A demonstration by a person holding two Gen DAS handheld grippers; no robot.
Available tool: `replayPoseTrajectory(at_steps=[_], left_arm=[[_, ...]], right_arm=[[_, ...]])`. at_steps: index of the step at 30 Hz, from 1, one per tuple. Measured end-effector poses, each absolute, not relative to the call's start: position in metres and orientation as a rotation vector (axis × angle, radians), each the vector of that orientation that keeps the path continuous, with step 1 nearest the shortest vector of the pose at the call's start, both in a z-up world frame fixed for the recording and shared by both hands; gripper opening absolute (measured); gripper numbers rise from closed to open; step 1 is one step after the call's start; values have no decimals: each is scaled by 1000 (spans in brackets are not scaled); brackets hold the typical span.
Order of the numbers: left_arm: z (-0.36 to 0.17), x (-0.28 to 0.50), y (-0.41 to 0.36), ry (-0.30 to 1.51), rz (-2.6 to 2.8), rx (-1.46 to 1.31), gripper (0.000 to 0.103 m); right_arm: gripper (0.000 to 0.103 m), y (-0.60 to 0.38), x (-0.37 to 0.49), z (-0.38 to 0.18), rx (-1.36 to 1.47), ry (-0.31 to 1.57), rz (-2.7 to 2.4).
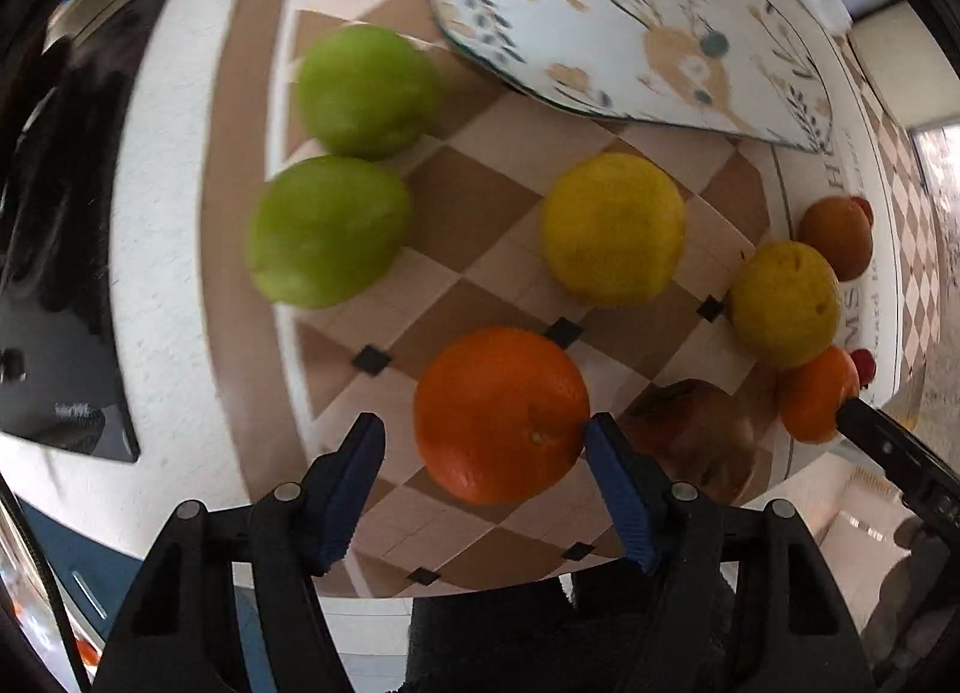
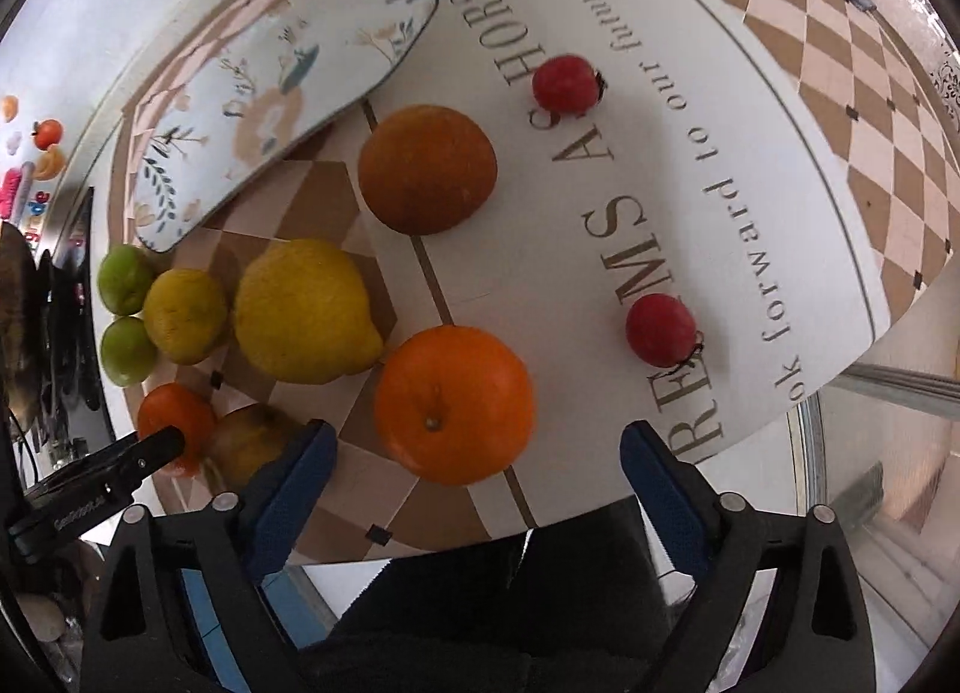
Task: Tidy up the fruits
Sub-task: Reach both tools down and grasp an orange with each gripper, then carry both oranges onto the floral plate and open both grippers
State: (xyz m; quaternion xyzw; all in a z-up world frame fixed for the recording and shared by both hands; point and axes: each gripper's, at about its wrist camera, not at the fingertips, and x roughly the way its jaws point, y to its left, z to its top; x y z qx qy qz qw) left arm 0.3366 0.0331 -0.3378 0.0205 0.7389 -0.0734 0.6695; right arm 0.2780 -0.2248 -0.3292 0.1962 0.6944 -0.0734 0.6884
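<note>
In the left wrist view my left gripper (image 1: 485, 429) is open, its blue pads either side of an orange (image 1: 501, 414); the right pad touches it. Two green fruits (image 1: 366, 90) (image 1: 327, 231), two yellow lemons (image 1: 612, 228) (image 1: 783, 303), a brownish fruit (image 1: 690, 435) and another orange (image 1: 816, 393) lie around. In the right wrist view my right gripper (image 2: 474, 453) is open around a second orange (image 2: 453, 402). A darker orange (image 2: 427, 168), a lemon (image 2: 303, 309) and two small red fruits (image 2: 567, 83) (image 2: 660, 330) lie beyond.
An oval floral tray (image 1: 630, 21) lies at the far side of the round checkered tablecloth; it also shows in the right wrist view (image 2: 288, 87). The table edge (image 2: 660, 489) runs near the right gripper. A dark object (image 1: 66, 213) lies at left.
</note>
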Motion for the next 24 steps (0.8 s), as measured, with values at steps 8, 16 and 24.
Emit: replayPoseTrajectory(at_steps=[8,16,24], left_arm=[[-348,347,1,1657,-217,113,61],[-345,349,-3,1646,-172,89,59],[-308,344,-5,1609,-181,-13,59]], right_arm=[[83,-223,285,-349,474,1585,-125],[66,-223,292,-356,453,1594,-53],[65,-227,302,-320,442,1567,21]])
